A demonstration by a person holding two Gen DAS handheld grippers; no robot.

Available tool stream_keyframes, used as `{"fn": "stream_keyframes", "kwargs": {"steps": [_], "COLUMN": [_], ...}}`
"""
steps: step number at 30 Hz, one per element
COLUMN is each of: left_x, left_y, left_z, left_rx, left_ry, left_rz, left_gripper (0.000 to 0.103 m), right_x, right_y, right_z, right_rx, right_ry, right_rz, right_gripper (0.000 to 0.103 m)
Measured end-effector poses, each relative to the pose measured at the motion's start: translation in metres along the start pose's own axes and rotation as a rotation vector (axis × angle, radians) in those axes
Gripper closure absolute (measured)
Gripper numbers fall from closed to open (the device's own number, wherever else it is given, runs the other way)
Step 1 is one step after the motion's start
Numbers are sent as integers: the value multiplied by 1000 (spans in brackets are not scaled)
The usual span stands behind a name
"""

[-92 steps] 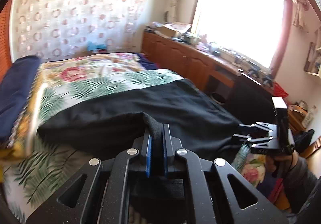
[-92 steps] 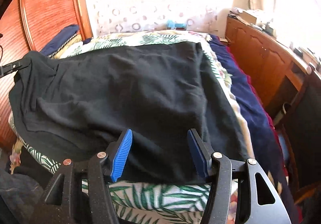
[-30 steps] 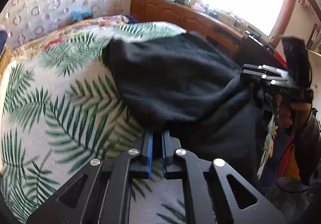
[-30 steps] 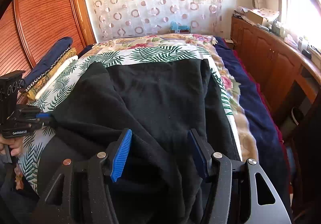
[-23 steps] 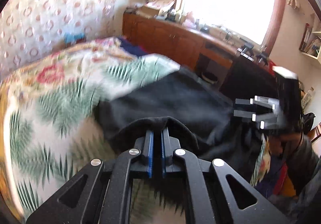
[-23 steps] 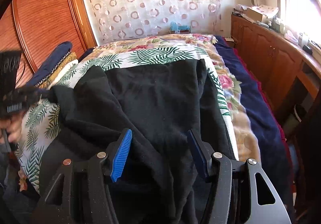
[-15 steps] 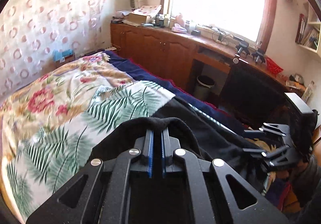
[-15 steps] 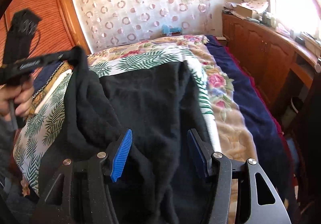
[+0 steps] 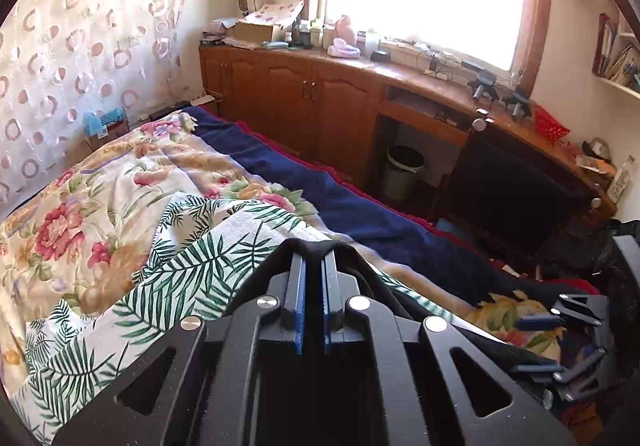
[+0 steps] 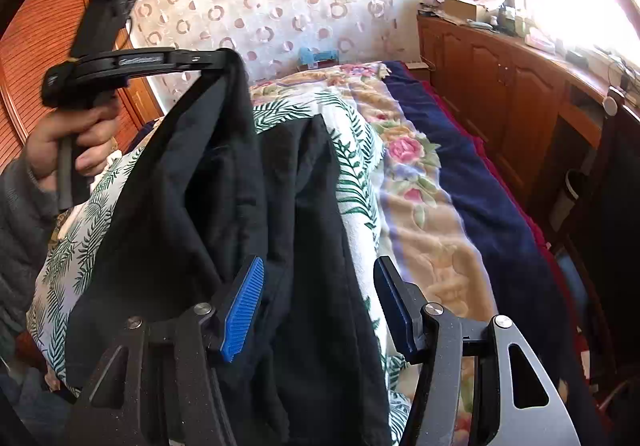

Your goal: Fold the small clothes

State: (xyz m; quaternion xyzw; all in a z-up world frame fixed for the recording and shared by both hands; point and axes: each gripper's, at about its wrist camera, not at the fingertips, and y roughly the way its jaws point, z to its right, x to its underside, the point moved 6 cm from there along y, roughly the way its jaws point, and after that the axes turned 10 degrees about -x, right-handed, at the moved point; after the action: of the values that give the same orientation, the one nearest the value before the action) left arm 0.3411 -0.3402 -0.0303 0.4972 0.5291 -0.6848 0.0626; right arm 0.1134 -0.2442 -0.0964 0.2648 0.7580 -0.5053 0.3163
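A black garment point(image 10: 192, 206) hangs in a long drape over the palm-leaf sheet point(image 10: 356, 182) of the bed. My left gripper point(image 10: 230, 58) is shut on its top edge and holds it up high, gripped by a person's hand point(image 10: 80, 134). In the left wrist view the black cloth point(image 9: 362, 272) wraps over the closed tips of the left gripper point(image 9: 313, 254). My right gripper point(image 10: 320, 266) stands open low over the garment's lower part, which lies between and under its blue pads point(image 10: 244, 310) without being pinched. The right gripper point(image 9: 536, 344) also shows at the lower right of the left wrist view.
A floral blanket point(image 9: 120, 186) and a navy blanket point(image 9: 340, 198) cover the bed's far side. Wooden cabinets point(image 9: 300, 98) and a cluttered desk run under the bright window, with a waste bin point(image 9: 404, 170) below. A louvred wooden wardrobe point(image 10: 36, 58) stands at the left.
My left gripper has risen and swung across the bed with the garment's edge, lifting the flat cloth into a hanging drape. The right gripper has stayed open in nearly the same place.
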Motion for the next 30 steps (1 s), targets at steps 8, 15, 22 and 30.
{"fn": "stream_keyframes", "kwargs": {"steps": [8,15,22,30], "left_x": [16,40,90,136], "left_y": [14,-22,-54,-75], "left_z": [-4,-15,-26,-39], "left_rx": [-32,-23,-36,-62], "left_ry": [35,17,-24,-73], "left_rz": [-52,-41,-58,-70], "left_gripper": [57,25,25,25], "right_x": [1,-4,5,28], "right_y": [0,-2,-1,12], "right_z": [-5,-15,-37,-50], "right_rx": [8,-2,-29,19], "right_ry": [8,-19,-55,-63], "right_rz": [-12,-5,-16,-86], "right_gripper": [44,44,44,60]}}
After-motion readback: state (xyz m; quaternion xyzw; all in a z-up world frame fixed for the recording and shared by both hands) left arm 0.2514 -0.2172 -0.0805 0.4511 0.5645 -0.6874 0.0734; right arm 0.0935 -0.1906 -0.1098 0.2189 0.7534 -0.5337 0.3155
